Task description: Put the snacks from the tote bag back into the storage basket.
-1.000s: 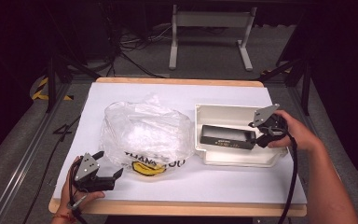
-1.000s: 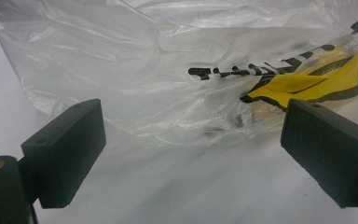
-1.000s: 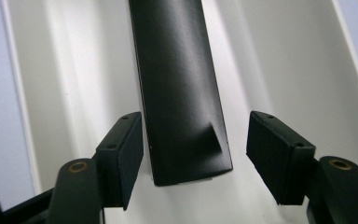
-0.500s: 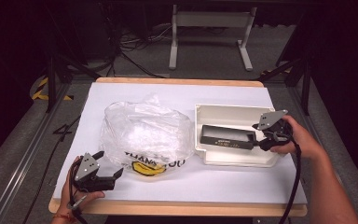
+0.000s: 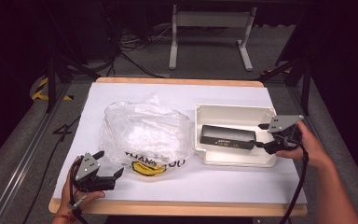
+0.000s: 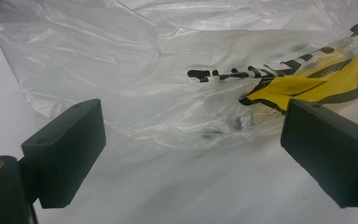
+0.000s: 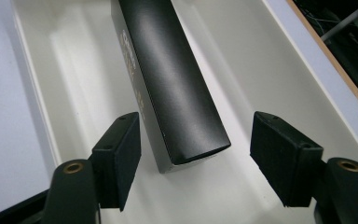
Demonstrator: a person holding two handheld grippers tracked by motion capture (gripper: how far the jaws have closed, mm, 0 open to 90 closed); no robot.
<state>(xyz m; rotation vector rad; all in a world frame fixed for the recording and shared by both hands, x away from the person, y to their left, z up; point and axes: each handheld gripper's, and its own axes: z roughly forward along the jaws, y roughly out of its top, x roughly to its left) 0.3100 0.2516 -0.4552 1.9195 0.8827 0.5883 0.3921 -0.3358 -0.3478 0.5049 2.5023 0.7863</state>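
right claw straddling box end, left claw idle by bag

right gripper (image 7: pixel 196 158) at 3 o'clock on table (image 5: pixel 242 184), jaws spread either side of near end of long black box (image 7: pixel 177 88), not yet touching. looks lined up for a pinch across the narrow width, probably to lift box out. black box lying flat, lengthwise in white tray (image 5: pixel 233 114), tray at 3 o'clock beside bag.

left gripper (image 5: pixel 107 164) low at 7 o'clock near front edge, jaws wide apart, nothing between them, pointed at near hem of clear plastic bag (image 5: pixel 144 133). likely parked, or waiting to steady or open bag.

bag crumpled at centre, yellow-and-black print at its 6 o'clock edge. contents hard to make out through film; small dark specks near hem, unidentified. print partly folded, lettering cut off. pale lettering on box side unreadable.
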